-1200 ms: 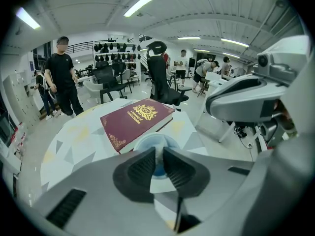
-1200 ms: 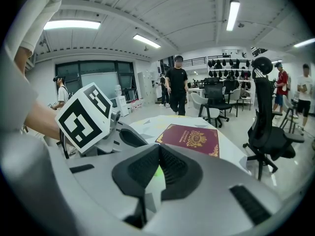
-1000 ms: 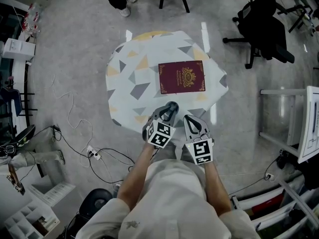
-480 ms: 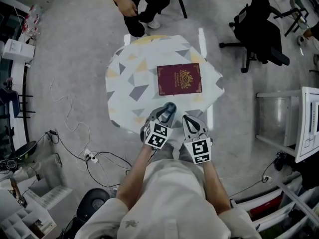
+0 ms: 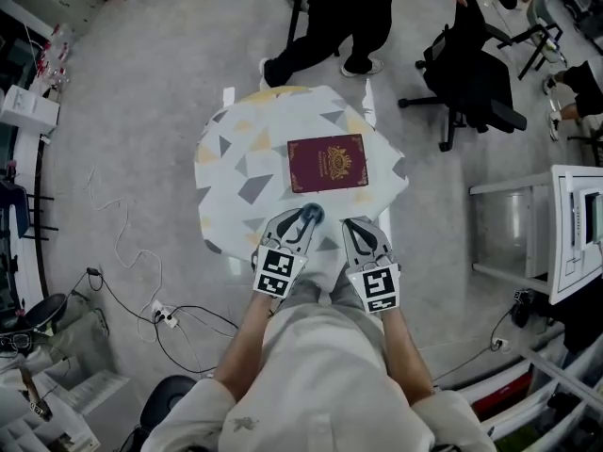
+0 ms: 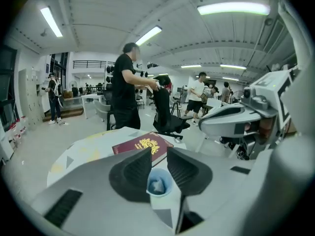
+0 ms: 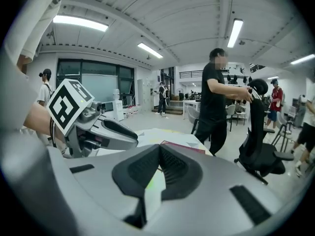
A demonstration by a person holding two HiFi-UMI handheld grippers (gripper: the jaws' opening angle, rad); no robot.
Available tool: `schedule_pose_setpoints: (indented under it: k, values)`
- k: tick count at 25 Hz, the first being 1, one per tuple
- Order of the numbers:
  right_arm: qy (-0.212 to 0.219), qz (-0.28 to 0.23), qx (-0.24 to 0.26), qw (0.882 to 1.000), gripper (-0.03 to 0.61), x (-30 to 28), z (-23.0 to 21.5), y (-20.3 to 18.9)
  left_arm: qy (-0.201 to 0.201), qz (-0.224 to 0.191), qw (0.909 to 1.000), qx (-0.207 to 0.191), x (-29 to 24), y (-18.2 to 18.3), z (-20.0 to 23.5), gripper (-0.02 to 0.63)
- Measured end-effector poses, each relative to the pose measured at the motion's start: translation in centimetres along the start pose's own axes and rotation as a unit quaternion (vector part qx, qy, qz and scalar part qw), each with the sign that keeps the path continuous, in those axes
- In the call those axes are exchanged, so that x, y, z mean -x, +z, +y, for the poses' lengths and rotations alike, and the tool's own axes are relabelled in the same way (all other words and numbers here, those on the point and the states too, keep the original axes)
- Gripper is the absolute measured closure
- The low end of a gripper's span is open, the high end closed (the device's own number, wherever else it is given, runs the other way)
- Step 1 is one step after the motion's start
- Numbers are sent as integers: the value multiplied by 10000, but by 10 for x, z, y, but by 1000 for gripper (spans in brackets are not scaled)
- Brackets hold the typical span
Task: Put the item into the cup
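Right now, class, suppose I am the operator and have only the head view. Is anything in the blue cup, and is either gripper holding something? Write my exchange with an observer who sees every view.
Observer: Yes. The left gripper view looks down into the blue cup, and a pale item lies inside.
Operator: Is the left gripper holding that cup?
Observer: It seems not. The left gripper has its jaws apart, though they have just been closing. The cup shows through the gap beyond them, and the pads do not seem to press on it.
Operator: And the right gripper?
Observer: The right gripper is shut, with nothing between its jaws.
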State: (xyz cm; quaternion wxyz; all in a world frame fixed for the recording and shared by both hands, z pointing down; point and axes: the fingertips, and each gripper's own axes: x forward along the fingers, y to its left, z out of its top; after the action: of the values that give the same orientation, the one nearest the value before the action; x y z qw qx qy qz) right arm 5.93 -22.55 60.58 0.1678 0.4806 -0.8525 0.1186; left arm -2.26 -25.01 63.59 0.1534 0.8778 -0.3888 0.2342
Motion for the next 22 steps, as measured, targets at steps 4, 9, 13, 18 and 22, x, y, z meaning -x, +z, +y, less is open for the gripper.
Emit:
schedule_pose_setpoints:
  k: [4, 9, 13, 18, 22]
  values:
    - [-84, -157, 7, 9998, 572, 9, -2, 15, -9, -392, 9992, -14, 17, 23, -1, 528]
    - [-178, -307, 6, 9994, 572, 20, -4, 28, -18, -760, 9971, -57, 38, 42, -2, 546]
    - [-262, -333, -11, 9991, 572, 27, -6, 31, -23, -1002, 9949, -117, 53, 53, -6, 558]
    - [-314, -474, -5, 9984, 572, 33, -3, 40, 2, -1140, 9934, -154, 65, 58, -7, 566]
    - [-338, -516, 5, 9981, 572, 35, -3, 44, 9, -1208, 9925, -175, 67, 62, -5, 566]
